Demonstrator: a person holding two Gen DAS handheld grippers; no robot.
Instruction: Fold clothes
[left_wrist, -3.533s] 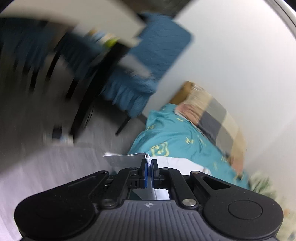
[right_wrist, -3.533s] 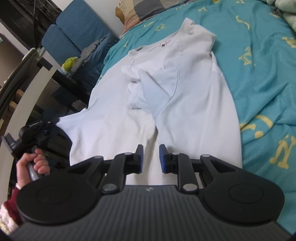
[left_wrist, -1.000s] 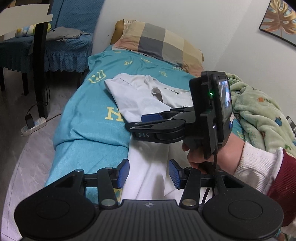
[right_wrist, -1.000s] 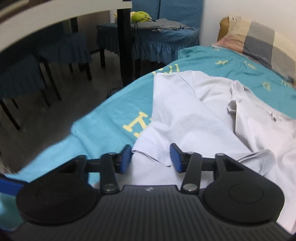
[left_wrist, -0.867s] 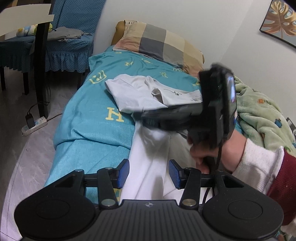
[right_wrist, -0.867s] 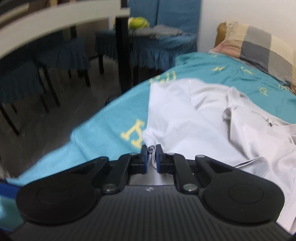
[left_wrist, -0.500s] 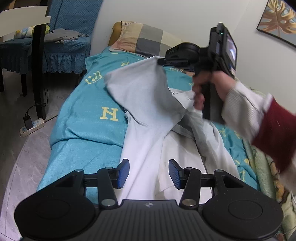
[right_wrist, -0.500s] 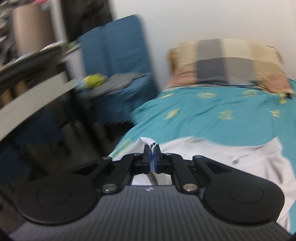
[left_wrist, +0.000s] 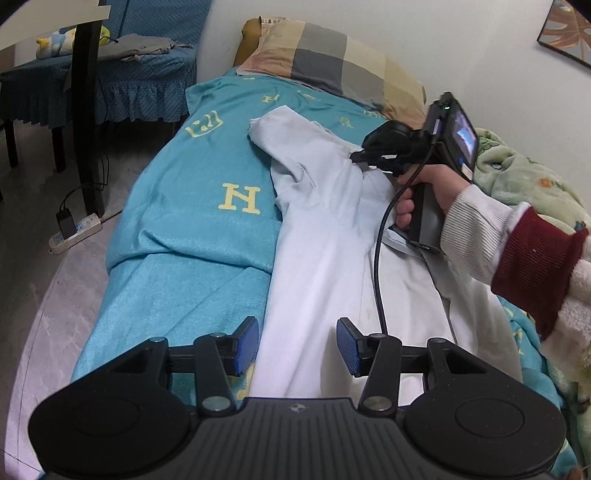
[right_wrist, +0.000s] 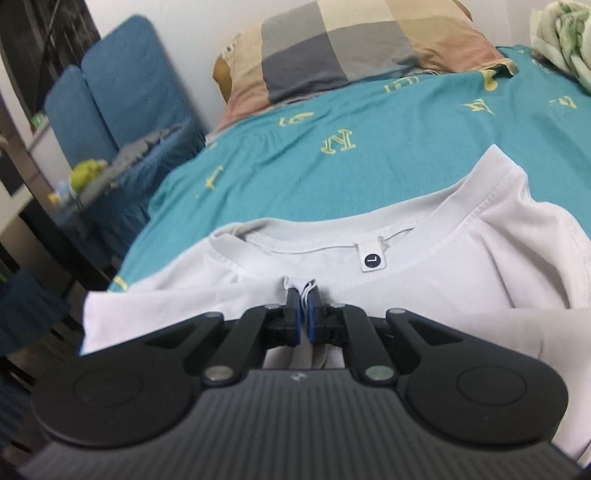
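The white T-shirt (left_wrist: 325, 236) lies along the middle of the frame on the teal bedsheet (left_wrist: 207, 206). The right gripper (right_wrist: 303, 317) pinches a fold of it below the collar; the left gripper (left_wrist: 297, 349) is spread wide at the bottom. I judge a side is being folded inward; next, lay it flat.

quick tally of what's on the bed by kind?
White T-shirt: 1
Checked pillow: 1
Teal bedspread with yellow letters: 1
Green patterned blanket: 1
Total: 4
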